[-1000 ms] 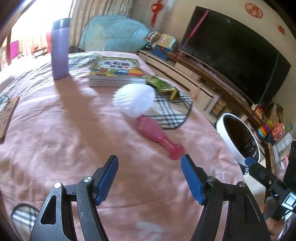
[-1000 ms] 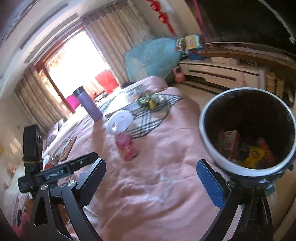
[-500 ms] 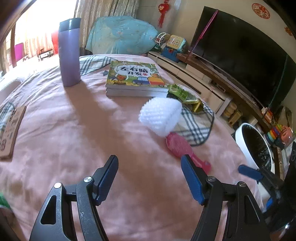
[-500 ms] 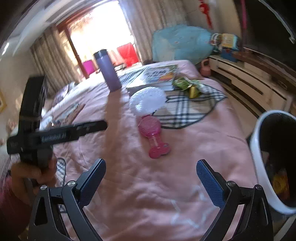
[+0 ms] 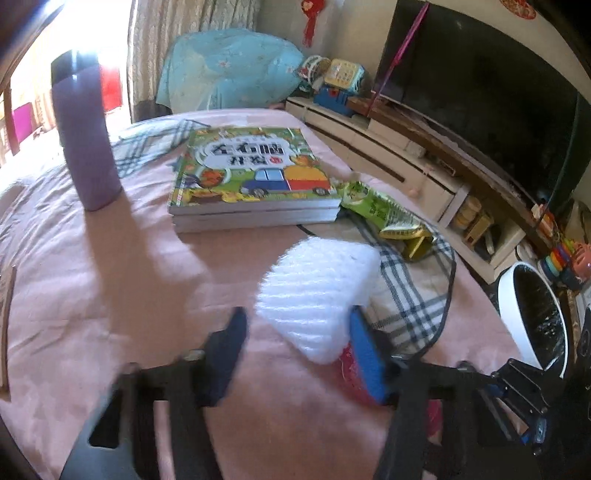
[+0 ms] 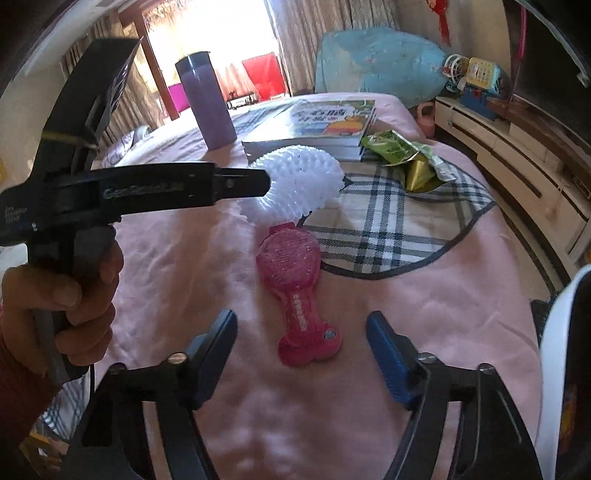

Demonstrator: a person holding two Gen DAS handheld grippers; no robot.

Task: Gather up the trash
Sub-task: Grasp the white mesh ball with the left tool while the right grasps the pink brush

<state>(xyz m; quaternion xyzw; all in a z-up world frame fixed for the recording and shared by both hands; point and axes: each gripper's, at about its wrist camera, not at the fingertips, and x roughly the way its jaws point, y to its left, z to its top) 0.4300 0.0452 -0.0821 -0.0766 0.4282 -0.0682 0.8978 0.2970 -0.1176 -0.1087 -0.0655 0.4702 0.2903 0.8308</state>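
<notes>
Left hand-held gripper (image 5: 295,343), jaws spread, reaches the white foam fruit net (image 5: 317,295) on the pink-clothed worktop (image 5: 110,266). Right hand-held gripper (image 6: 301,350) hovers released. Green snack wrapper (image 6: 402,155) remains uncollected; white bin (image 5: 532,321) sits nearby.

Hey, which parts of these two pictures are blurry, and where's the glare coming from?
Left wrist view: the left gripper is smeared by motion blur, its left side worst; the purple bottle throws a long shadow. Right wrist view: sharper overall; the window behind the curtains is blown out white. Both views bend straight lines at the edges.
</notes>
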